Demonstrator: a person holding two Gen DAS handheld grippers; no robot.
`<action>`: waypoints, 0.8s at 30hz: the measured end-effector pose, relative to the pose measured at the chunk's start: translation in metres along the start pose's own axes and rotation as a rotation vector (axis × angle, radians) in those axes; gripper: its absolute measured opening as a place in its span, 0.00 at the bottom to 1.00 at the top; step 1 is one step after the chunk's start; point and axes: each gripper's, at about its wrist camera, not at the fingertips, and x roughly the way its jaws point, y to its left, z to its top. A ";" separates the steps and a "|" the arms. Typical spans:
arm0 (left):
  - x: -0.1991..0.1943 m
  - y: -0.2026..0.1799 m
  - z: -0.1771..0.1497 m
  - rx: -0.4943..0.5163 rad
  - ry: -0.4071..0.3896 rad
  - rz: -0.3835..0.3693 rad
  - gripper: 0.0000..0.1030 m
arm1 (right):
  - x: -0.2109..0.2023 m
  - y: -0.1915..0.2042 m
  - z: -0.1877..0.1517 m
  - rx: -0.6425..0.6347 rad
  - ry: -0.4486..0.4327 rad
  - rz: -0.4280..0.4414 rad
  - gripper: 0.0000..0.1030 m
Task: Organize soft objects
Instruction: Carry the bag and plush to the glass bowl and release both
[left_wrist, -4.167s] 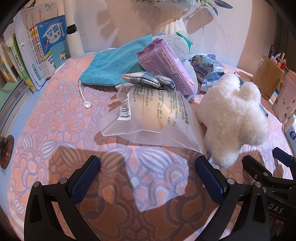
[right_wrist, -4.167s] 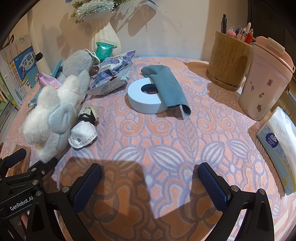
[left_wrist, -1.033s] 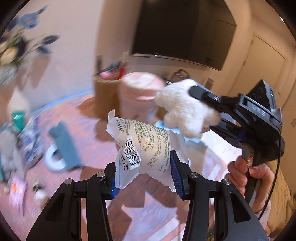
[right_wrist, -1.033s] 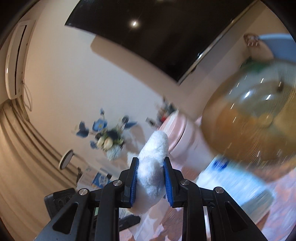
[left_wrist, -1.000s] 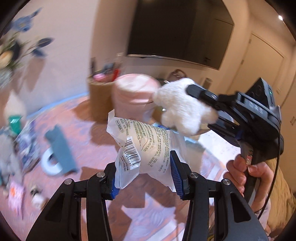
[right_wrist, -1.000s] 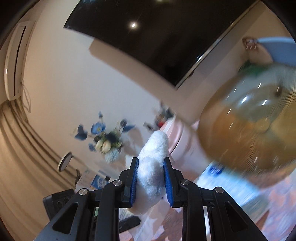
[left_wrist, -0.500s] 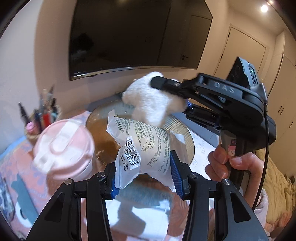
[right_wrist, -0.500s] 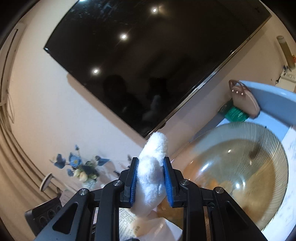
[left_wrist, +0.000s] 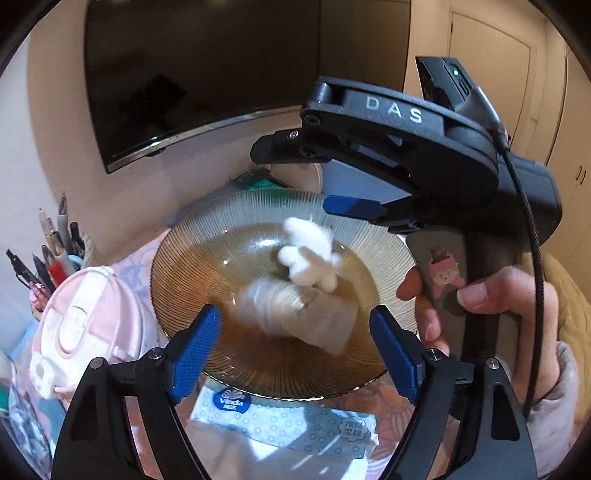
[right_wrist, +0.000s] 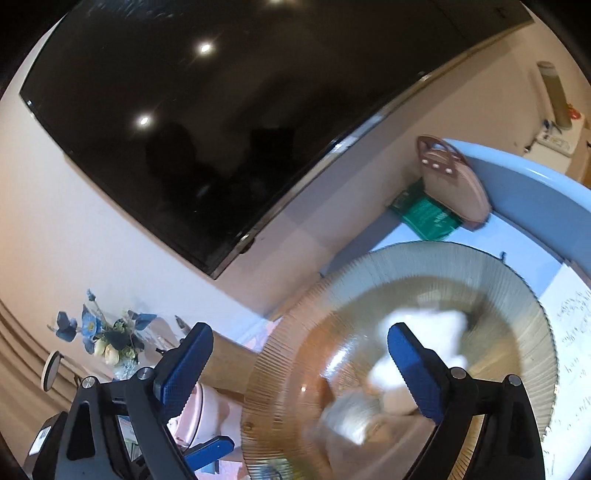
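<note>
Both grippers hang over a ribbed amber glass plate (left_wrist: 184, 251) (right_wrist: 406, 258). My left gripper (left_wrist: 295, 350) has its jaws opening; a blurred clear plastic packet (left_wrist: 299, 314) (right_wrist: 351, 417) sits below them in the plate, free of the pads. Just beyond it is the white plush toy (left_wrist: 310, 254) (right_wrist: 424, 332), also blurred and loose in the plate. My right gripper (right_wrist: 299, 369) (left_wrist: 295, 177), held by a hand (left_wrist: 484, 299), is opening too, with nothing between its fingers.
A pink lidded cup (left_wrist: 85, 325) and a pen holder (left_wrist: 55, 251) stand left of the plate. A blue tissue pack (left_wrist: 280, 417) lies at its near edge. A dark TV (right_wrist: 221, 110) hangs on the wall behind; a flower vase (right_wrist: 107, 332) is far left.
Both grippers carried their loads from the table over the glass plate and spread their jaws. The packet and the plush toy have left the pads and dropped into the plate.
</note>
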 end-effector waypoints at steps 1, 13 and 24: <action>0.003 -0.001 0.000 0.002 0.007 0.001 0.79 | -0.002 -0.001 0.000 0.002 0.003 -0.002 0.93; -0.010 -0.011 -0.009 0.032 0.039 0.033 0.79 | -0.028 0.011 -0.027 -0.017 0.058 -0.086 0.93; -0.058 -0.010 -0.037 0.051 0.025 0.077 0.79 | -0.049 0.044 -0.083 -0.094 0.160 -0.283 0.93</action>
